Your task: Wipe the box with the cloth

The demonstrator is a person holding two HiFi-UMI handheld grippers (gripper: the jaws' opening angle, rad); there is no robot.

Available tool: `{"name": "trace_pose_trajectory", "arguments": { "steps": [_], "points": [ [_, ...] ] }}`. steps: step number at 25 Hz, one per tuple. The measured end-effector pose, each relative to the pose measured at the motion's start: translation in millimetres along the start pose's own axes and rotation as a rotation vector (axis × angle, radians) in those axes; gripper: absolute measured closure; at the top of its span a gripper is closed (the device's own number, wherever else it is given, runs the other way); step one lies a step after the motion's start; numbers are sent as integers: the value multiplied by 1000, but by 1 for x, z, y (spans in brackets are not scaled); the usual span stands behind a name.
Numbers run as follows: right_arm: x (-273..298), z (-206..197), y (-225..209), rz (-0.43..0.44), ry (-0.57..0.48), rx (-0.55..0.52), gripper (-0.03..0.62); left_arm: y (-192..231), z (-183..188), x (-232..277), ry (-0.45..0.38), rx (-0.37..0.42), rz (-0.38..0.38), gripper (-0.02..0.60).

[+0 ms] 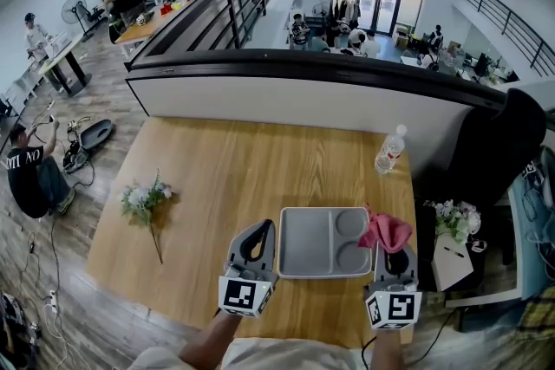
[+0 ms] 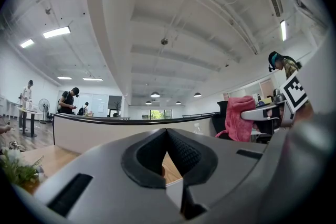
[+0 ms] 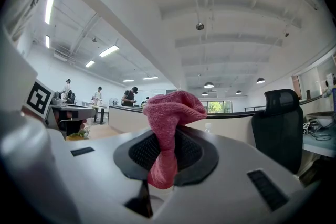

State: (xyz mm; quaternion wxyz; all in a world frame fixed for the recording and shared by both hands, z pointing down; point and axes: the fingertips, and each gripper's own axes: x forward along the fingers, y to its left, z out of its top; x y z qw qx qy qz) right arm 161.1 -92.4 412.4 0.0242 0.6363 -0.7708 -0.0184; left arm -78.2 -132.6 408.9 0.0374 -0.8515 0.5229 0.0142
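Note:
The box is a grey compartment tray (image 1: 303, 245) lying near the front edge of the wooden table (image 1: 225, 169). A pink cloth (image 1: 387, 231) sticks up from my right gripper (image 1: 390, 249), which is shut on it just off the tray's right edge. In the right gripper view the cloth (image 3: 170, 113) bunches above the jaws of that gripper (image 3: 169, 136). My left gripper (image 1: 263, 228) sits beside the tray's left edge, and in its own view the left gripper (image 2: 166, 131) has its tips together with nothing between them. That view also shows the cloth (image 2: 239, 118) to the right.
A sprig of flowers (image 1: 146, 202) lies on the table's left side. A water bottle (image 1: 389, 150) stands at the far right corner. A black chair (image 1: 494, 152) and a side desk with flowers (image 1: 453, 217) are to the right. A partition wall (image 1: 303, 100) borders the far edge.

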Motion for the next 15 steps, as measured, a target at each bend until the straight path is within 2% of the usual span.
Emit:
{"name": "trace_pose_trajectory", "arguments": {
  "steps": [9, 15],
  "points": [
    [0, -1, -2, -23, 1, 0, 520, 1, 0, 0, 5, 8, -3, 569],
    [0, -2, -5, -55, 10, 38, 520, 3, 0, 0, 6, 6, 1, 569]
  ]
}}
